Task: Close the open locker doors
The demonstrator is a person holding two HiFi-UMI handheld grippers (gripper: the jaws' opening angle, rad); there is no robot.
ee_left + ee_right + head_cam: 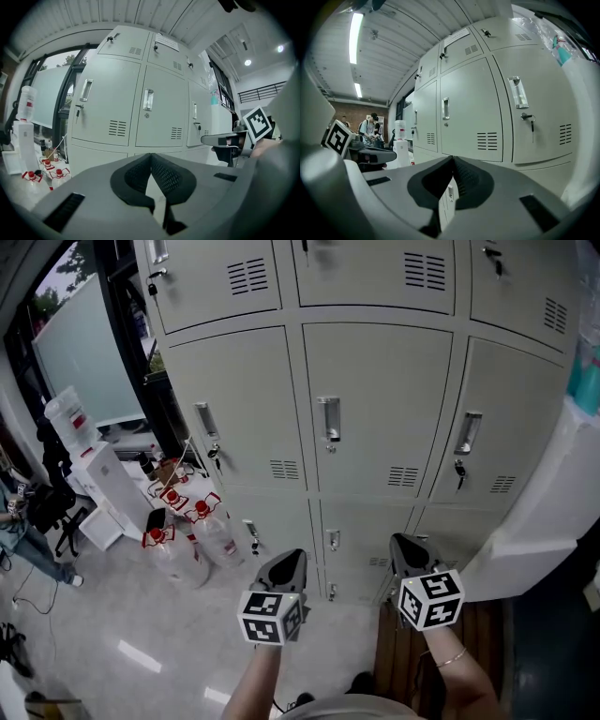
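A grey bank of lockers (375, 296) fills the head view, and every locker door (384, 381) seen there sits flush in its frame. To the left a white water dispenser (94, 484) stands on the floor, with red-capped water jugs (211, 526) near the lockers' foot. Left gripper (286, 563) and right gripper (405, 545) point at the bottom row, both closed and empty.

In the head view the top lockers (375, 273) are cut off by the upper edge, the bottom lockers (361, 531) are partly hidden behind the left gripper (286, 565) and right gripper (405, 551), and the paper label (457, 36) at the upper middle of the right gripper view is too small to read.
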